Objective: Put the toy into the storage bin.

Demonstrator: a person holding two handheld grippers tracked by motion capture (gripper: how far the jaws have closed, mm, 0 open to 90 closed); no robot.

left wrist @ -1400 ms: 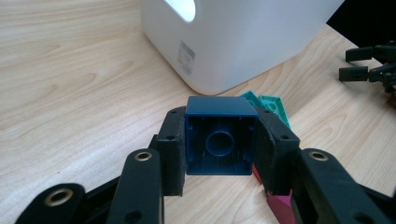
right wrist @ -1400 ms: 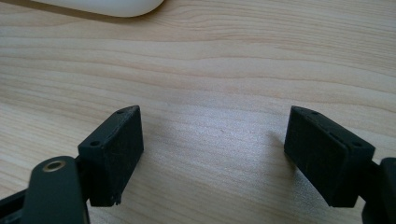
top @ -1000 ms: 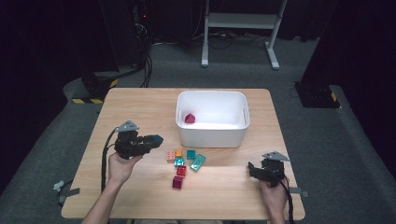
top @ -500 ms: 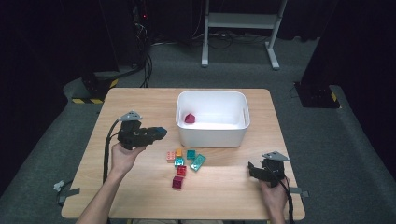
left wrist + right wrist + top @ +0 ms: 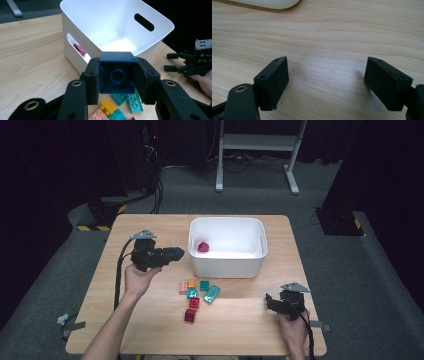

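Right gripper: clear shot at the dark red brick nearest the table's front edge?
Probably yes. The right gripper is open and empty, with bare table between it and the dark red brick; nothing blocks the path.

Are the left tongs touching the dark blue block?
Touching. In the left gripper view, the left tongs press both black pads against opposite sides of the dark blue block, holding it above the table.

light: bright overhead | surround: dark | glare: bin (image 5: 117, 27) interior
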